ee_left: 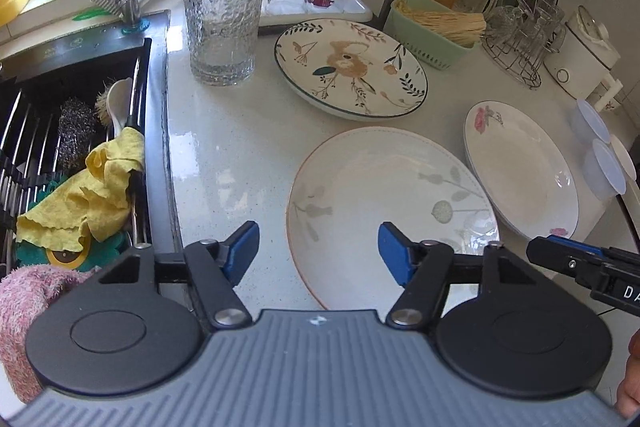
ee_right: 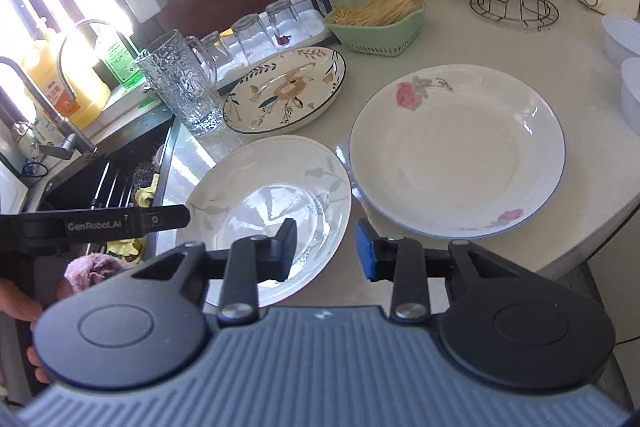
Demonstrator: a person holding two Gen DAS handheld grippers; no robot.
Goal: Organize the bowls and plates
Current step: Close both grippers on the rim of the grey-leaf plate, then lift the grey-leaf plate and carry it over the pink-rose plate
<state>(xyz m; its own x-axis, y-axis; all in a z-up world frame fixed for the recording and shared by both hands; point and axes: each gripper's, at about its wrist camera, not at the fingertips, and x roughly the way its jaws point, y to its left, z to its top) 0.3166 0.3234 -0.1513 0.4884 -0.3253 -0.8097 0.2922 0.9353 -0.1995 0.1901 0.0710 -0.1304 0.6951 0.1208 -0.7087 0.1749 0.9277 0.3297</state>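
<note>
White speckled table beside a black sink. Three plates lie flat on it, each apart from the others or nearly touching at the rims. Grey-leaf plate, white with a thin reddish rim, nearest the front edge; seen also from the right wrist. Pink-rose plate, white with a blue rim, just to its right, rims close together; whether they touch cannot be told. It shows whole in the right wrist view. Brown-flower plate, dark-rimmed with leaf sprigs, farther back toward the wall. Textured tall glass upright, left of the brown-flower plate, near the sink edge. Green basket of pale sticks behind the plates; wire glass rack to its right. Yellow cloth draped on the sink rack. Left tool: blue-padded fingers spread wide, holding nothing, hovering over the near-left rim of the grey-leaf plate. Right tool: fingers partly apart, narrower than the left, holding nothing, poised above the gap between the grey-leaf plate and the pink-rose plate.
</note>
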